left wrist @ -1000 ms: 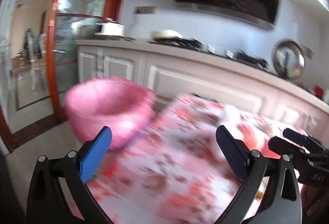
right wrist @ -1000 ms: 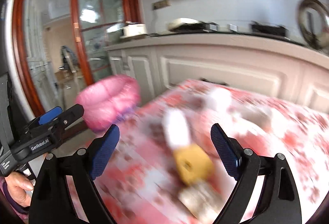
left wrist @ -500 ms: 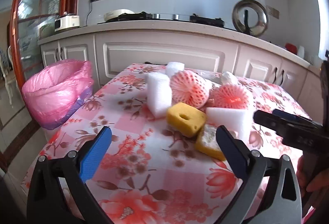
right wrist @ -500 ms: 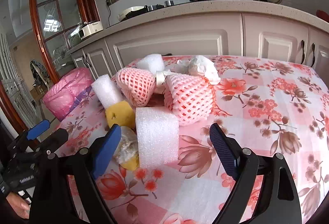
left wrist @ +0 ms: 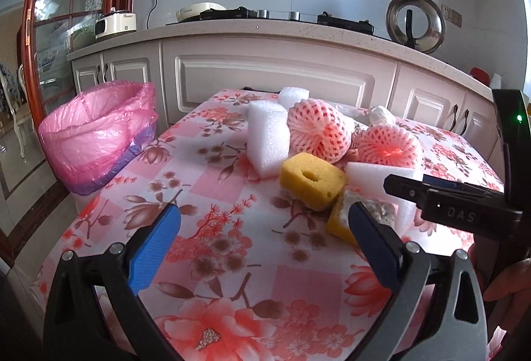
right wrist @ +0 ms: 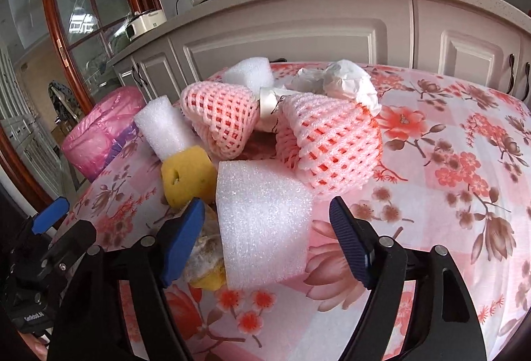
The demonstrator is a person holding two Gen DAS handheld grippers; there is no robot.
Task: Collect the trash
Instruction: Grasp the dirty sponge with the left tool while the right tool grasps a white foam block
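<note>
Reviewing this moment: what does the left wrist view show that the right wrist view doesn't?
Only left wrist: the open left hand-held gripper over bare tablecloth, and the bin bag's open mouth.

Only right wrist: the right hand-held gripper, jaws just closing, astride the white foam block without pressing it; crumpled white paper.

Both: yellow sponge, two pink foam nets.

Both tools angled down, side by side

The left tool (left wrist: 262, 238) holds its blue pads wide apart with nothing between them. The right tool (right wrist: 267, 238) has just been closing, its pads either side of something but not pressing; fingers (left wrist: 507, 281) grip its handle.
</note>
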